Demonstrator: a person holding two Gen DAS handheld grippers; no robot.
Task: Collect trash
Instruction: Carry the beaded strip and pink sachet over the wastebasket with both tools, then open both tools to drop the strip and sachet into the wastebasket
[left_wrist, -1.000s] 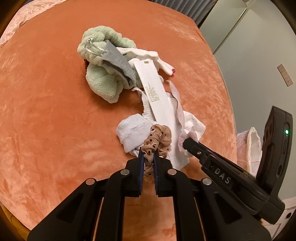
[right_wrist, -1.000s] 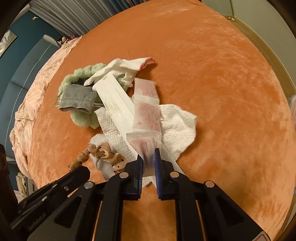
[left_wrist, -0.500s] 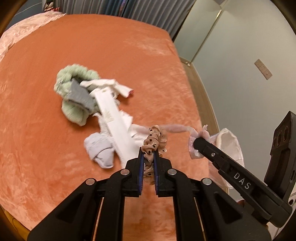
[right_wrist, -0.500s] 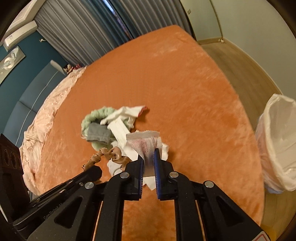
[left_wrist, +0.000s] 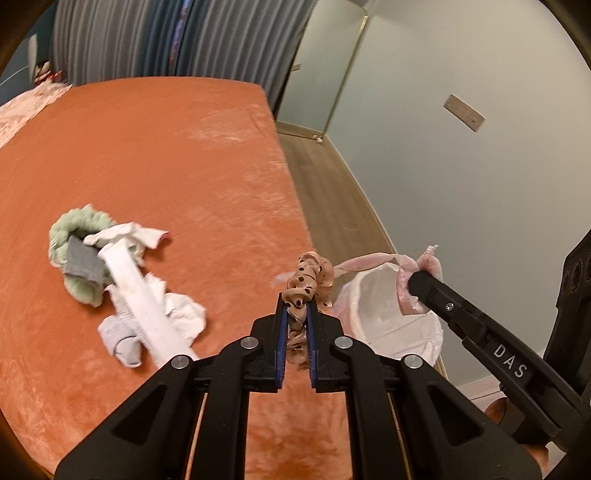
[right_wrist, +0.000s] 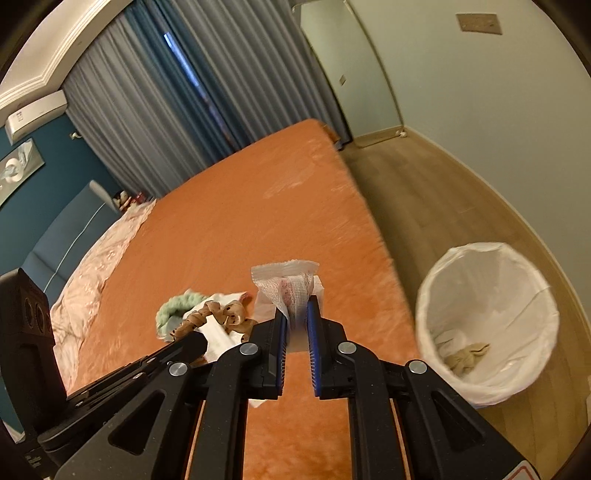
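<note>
Tongs (left_wrist: 295, 314) w/ scrunchie (left_wrist: 308, 280) past bed edge (left_wrist: 295, 206)

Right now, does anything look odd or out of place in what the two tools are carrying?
Yes. The left tool is shut on a spotted tan scrunchie, a hair accessory, not obvious trash. The right tool is shut on a pinkish wrapper, which suits the lined bin on the floor.

Black plastic gripper arms with silver screws, blue-padded fingers (left_wrist: 281, 325), one side lettered "DAS".
</note>
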